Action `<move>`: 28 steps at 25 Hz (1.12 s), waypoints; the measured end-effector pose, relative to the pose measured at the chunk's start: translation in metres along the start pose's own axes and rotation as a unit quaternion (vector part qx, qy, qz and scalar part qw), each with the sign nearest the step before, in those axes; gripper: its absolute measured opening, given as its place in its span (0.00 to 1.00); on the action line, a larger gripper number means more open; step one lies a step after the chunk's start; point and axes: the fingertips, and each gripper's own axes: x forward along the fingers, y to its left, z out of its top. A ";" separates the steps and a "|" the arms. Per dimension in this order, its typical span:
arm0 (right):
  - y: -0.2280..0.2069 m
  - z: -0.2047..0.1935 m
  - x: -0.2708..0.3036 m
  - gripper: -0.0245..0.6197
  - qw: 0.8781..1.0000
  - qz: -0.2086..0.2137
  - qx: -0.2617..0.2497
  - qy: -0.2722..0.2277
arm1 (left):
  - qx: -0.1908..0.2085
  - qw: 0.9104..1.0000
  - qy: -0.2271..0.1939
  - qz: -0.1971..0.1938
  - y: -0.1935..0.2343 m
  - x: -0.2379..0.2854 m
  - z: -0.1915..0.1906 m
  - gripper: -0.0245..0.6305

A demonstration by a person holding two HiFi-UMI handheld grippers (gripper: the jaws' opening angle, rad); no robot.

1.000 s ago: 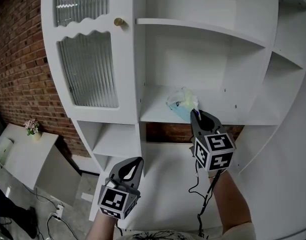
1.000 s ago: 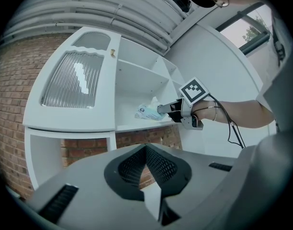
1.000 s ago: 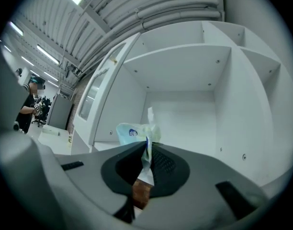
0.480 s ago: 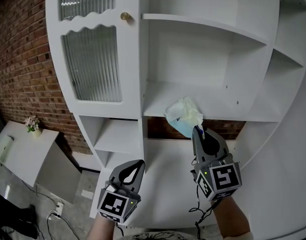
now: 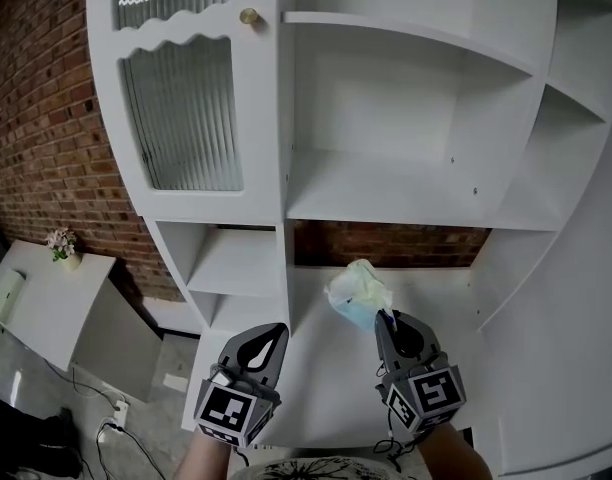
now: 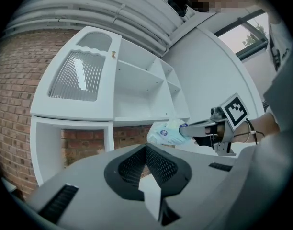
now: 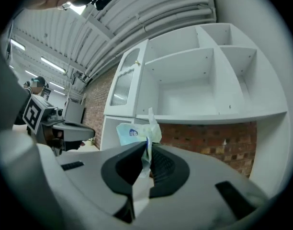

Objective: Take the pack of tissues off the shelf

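The tall white shelf unit [image 5: 278,168] with its ribbed-glass door [image 5: 181,118] stood ahead of me, and its wide middle shelf [image 5: 386,188] lay bare. The soft pale-blue-and-white plastic pack of tissues [image 5: 357,291] was off that shelf. It hung in the air below and in front of the board, touching nothing but my gripper. My right gripper [image 5: 385,319] was clenched on a thin crinkled flap of the pack's wrapper, so the bulk stood up and forward past the tips, leaning a little to my left. I judged its long axis to run roughly along the jaws' line, away from me. My left gripper [image 5: 277,327] sat off to the left with its jaws together on nothing, well apart from the pack — the right was the nearer, and the only one carrying. The move to come, I judged, was a draw back toward me — and a hold on the flap alone might let the pack swing or slip.
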 end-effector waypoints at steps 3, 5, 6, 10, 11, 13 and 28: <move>0.007 -0.021 -0.006 0.06 1.000 0.003 0.015 0.007 | -0.009 1.000 0.007 -0.002 -0.001 -0.002 -0.004 0.06; 0.010 -0.031 -0.009 0.06 1.000 0.003 0.027 0.008 | -0.011 1.000 0.007 -0.003 -0.001 -0.001 -0.007 0.06; 0.012 -0.035 -0.010 0.06 0.999 0.003 0.034 0.005 | -0.012 1.000 0.009 -0.004 -0.001 -0.001 -0.010 0.06; 0.021 -0.034 -0.012 0.05 0.999 0.006 0.040 -0.010 | -0.019 1.000 0.010 0.002 0.002 0.000 -0.018 0.06; 0.023 -0.033 -0.011 0.05 0.999 0.008 0.038 -0.012 | -0.019 1.000 0.010 0.004 0.003 0.000 -0.019 0.06; 0.026 -0.033 -0.009 0.05 0.999 0.014 0.040 -0.015 | -0.020 1.000 0.011 0.005 0.003 0.002 -0.018 0.06; 0.020 -0.044 -0.001 0.05 0.998 0.023 0.050 0.000 | -0.021 0.999 0.023 0.010 0.000 0.012 -0.028 0.06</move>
